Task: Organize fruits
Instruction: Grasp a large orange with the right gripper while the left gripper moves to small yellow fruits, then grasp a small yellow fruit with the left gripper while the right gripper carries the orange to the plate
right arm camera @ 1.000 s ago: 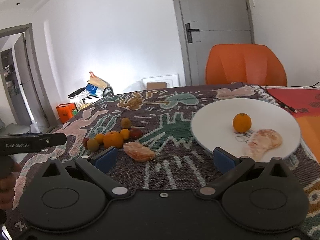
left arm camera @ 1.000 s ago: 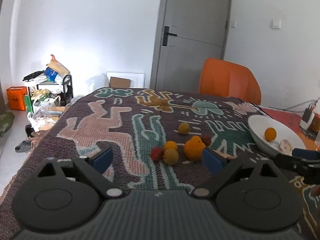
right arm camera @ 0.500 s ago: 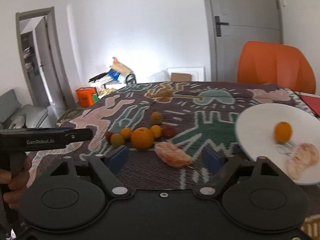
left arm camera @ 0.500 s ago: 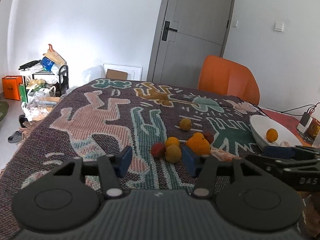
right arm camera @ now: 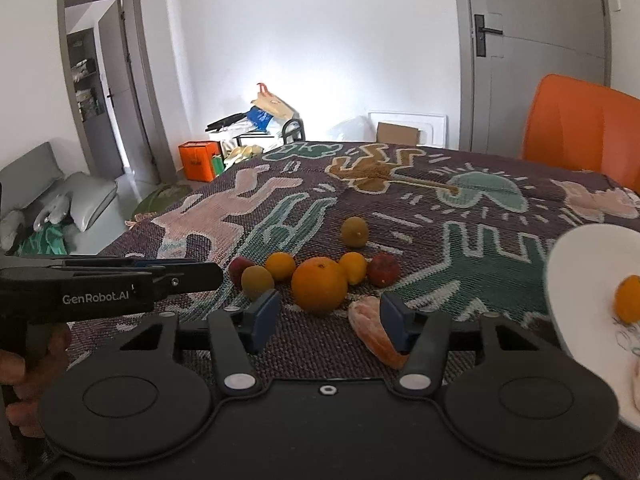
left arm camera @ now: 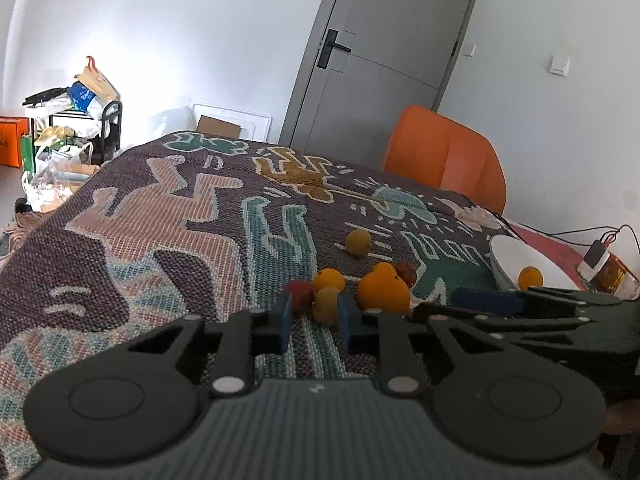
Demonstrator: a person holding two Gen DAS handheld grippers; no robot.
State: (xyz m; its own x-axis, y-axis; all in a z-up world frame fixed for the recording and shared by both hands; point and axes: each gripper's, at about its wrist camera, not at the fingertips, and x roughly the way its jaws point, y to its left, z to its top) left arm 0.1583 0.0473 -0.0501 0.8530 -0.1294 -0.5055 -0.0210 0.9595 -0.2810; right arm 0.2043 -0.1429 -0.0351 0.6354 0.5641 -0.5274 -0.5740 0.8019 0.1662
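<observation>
Fruit [right arm camera: 319,289] sits clustered left of the plate [right arm camera: 576,264] on the surface. Left gripper [left arm camera: 313,322], narrowed but empty, lines up on a yellowish fruit [left arm camera: 327,304]; right gripper [right arm camera: 329,322] gapes by the peeled orange [right arm camera: 374,330]. Next: reach, squeeze. Both have narrowed since earlier.

Both cams sit low behind their own jaws, looking across the patterned blanket [left arm camera: 168,216] toward the door wall. Left cam is close to the fruit cluster [left arm camera: 352,288] just past its jaws; right cam faces that same cluster [right arm camera: 316,276], probably from slightly farther right, catching the left gripper [right arm camera: 216,274] beside its left jaw.
</observation>
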